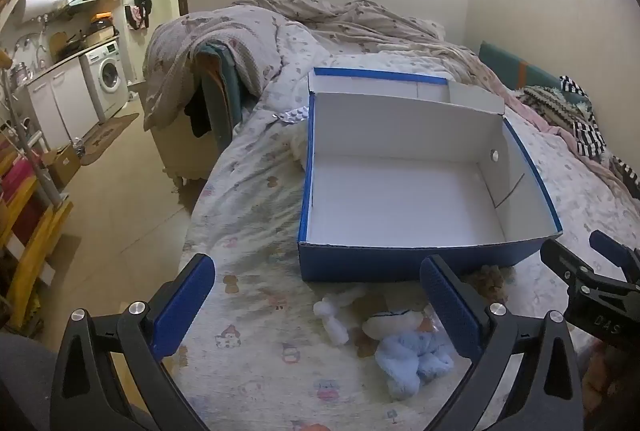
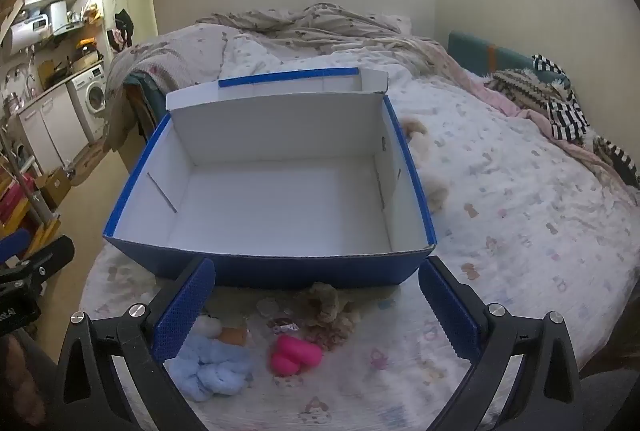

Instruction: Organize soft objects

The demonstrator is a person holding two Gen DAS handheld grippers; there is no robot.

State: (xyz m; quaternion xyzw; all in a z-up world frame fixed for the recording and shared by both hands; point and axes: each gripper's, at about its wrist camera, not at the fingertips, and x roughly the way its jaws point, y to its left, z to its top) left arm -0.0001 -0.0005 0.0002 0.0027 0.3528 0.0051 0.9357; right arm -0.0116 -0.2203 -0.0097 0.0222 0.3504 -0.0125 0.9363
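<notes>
A: Left hand-held gripper [image 1: 316, 291]: you are holding it with the jaws standing wide apart, nothing between the pads, tilted down over the bed [image 1: 248, 199]. Right hand-held gripper [image 2: 316, 291]: same entry, jaws spread fully, empty, angled down toward the near edge of the box.

B: And the container?

A: Blue box [image 2: 272, 267], white inside, lid flap folded back; it is sitting on the bedsheet straight ahead of you, and nothing is lying in it. It is probably standing open that way so the toys can be dropped in from above.

B: Listing the soft items now?

A: Light blue plush [image 2: 212, 371], lying on the sheet just in front of the box, close to the right gripper's left finger. Pink soft toy [image 2: 294, 355], lying beside it, between your right gripper's fingers. Brown fuzzy toy [image 2: 328, 307], resting against the box's near wall. Small white plush [image 1: 334, 319], lying apart to the left in the left wrist view. A cream plush [image 2: 424, 159] is lying beyond the box's right wall.

B: Status?

A: You are hovering before the first pickup, by my reading; nothing is being gripped yet.
</notes>
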